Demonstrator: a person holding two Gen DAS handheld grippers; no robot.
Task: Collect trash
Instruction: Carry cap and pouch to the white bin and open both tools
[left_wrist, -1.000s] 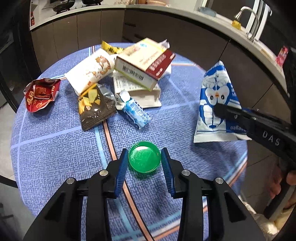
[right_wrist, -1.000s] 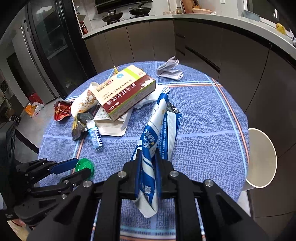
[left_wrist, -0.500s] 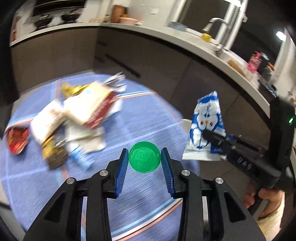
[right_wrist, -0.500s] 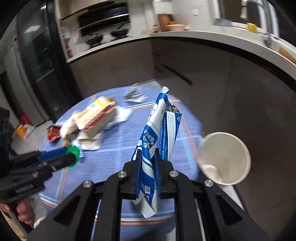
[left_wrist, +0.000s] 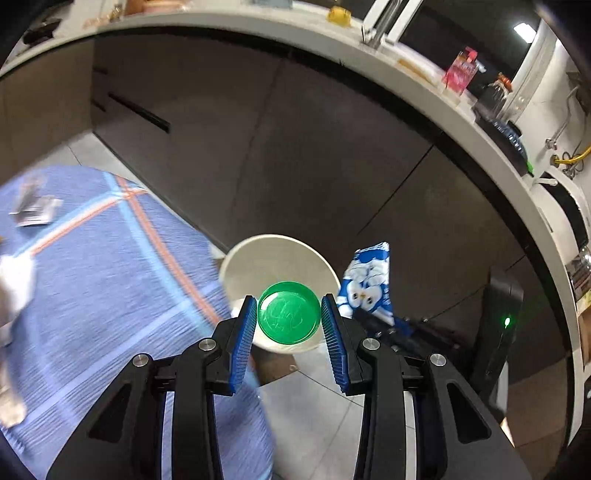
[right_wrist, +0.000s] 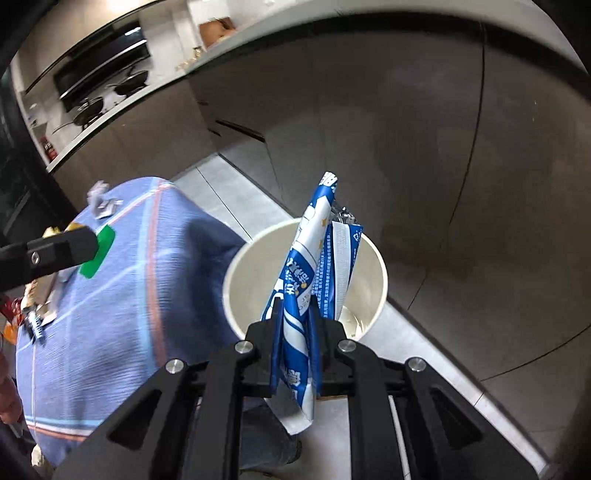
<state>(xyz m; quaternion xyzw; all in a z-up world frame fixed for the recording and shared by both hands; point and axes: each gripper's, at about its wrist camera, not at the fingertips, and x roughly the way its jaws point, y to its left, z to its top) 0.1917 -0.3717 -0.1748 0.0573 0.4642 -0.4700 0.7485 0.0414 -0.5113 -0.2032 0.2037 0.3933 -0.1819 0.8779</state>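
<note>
My left gripper (left_wrist: 289, 318) is shut on a green plastic lid (left_wrist: 288, 316) and holds it in the air over the white trash bin (left_wrist: 258, 258) that stands on the floor beside the round table. My right gripper (right_wrist: 296, 332) is shut on a blue-and-white snack wrapper (right_wrist: 314, 266) and holds it upright above the same bin (right_wrist: 251, 280). In the left wrist view the wrapper (left_wrist: 369, 284) and right gripper (left_wrist: 373, 321) show just right of the lid. In the right wrist view the left gripper (right_wrist: 85, 247) with the green lid (right_wrist: 96, 252) hangs over the table at left.
The round table with a blue patterned cloth (left_wrist: 92, 295) lies to the left, with crumpled paper (left_wrist: 35, 206) and other blurred trash (right_wrist: 37, 295) on it. Dark kitchen cabinets (left_wrist: 295, 147) and a counter curve behind the bin. Grey tiled floor (right_wrist: 406, 350) surrounds it.
Both grippers swung right, off the table and toward the white bin, each carrying its item. The trash pile has slid out of view to the left; the bin now sits under both.
</note>
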